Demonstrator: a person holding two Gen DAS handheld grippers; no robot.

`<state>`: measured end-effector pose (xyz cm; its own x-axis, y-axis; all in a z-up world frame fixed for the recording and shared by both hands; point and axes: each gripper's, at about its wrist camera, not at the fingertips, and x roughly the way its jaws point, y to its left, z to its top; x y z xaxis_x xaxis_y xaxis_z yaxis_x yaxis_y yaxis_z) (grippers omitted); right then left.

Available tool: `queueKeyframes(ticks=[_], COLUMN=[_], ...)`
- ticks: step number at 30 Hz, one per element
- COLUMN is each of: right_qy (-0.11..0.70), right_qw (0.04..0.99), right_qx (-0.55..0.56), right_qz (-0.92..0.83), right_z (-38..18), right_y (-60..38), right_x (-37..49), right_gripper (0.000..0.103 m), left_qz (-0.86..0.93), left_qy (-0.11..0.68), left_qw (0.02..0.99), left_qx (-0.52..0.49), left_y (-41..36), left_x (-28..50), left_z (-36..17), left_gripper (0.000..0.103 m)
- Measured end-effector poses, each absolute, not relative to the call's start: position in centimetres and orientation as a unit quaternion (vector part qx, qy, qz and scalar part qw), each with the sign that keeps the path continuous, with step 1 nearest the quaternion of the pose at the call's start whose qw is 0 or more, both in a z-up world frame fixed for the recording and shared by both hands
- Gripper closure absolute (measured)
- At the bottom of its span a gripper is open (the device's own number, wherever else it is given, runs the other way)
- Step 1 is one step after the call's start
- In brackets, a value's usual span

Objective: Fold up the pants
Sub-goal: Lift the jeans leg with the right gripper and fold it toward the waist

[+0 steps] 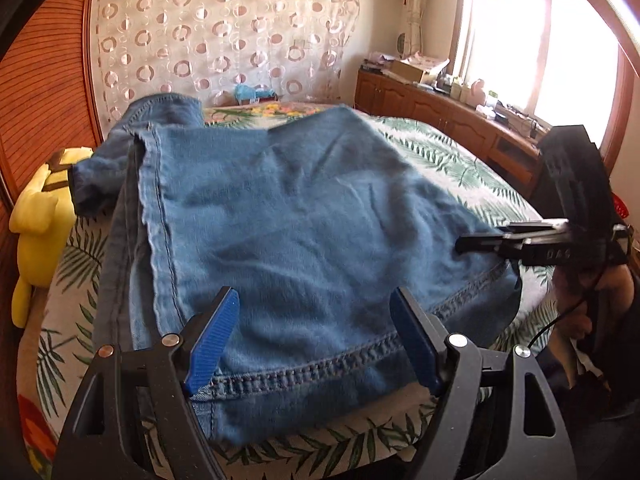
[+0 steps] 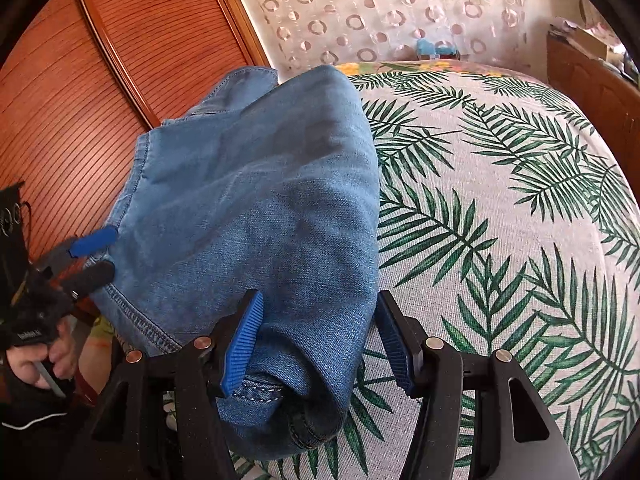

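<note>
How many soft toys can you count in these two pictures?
1: a yellow plush toy sits at the bed's left edge, against the wooden wardrobe, beside the jeans. Others may be hidden outside the views.

left gripper (image 1: 314,338): black angular frame, ribbed blue pads on the jaws, silver round screws behind them | right gripper (image 2: 320,344): same build | hand (image 2: 36,360): bare skin, black sleeve with thin white line
</note>
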<state>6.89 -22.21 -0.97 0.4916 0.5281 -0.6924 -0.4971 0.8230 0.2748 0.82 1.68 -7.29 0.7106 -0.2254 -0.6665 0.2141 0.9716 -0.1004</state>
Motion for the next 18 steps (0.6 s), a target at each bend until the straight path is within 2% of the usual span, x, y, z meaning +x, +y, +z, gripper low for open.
queueKeyframes(ticks=[1,2,3,5,11,18], right_qy=[0.409,0.411,0.412,0.401,0.350,0.308], right_qw=[0.859,0.854,0.851,0.852,0.867,0.868], right_qx=[0.025,0.035,0.041,0.038,0.026,0.003], right_qz=[0.306,0.315,0.323,0.334,0.354,0.389], right_z=[-1.1,-1.2,-1.3,-0.9,2.3,6.1], right_y=[-22.2,-22.2,-22.2,-22.0,-21.0,-18.5], right_x=[6.9,6.9,6.9,6.6,5.3,4.6], right_gripper=[0.059,0.064,0.076,0.089,0.092,0.092], left_qz=[-0.119,-0.119,-0.118,-0.117,-0.112,-0.075], left_qy=[0.365,0.367,0.367,0.368,0.366,0.315], left_qw=[0.923,0.923,0.923,0.923,0.924,0.946], left_qx=[-0.007,-0.003,0.001,0.002,-0.006,-0.016], left_y=[1.7,1.8,1.7,1.7,2.4,6.4], left_x=[0.7,0.4,0.2,0.0,-0.4,-2.7], left_z=[-7.7,-8.0,-8.2,-8.5,-7.9,-3.3], left_gripper=[0.025,0.025,0.025,0.025,0.025,0.025])
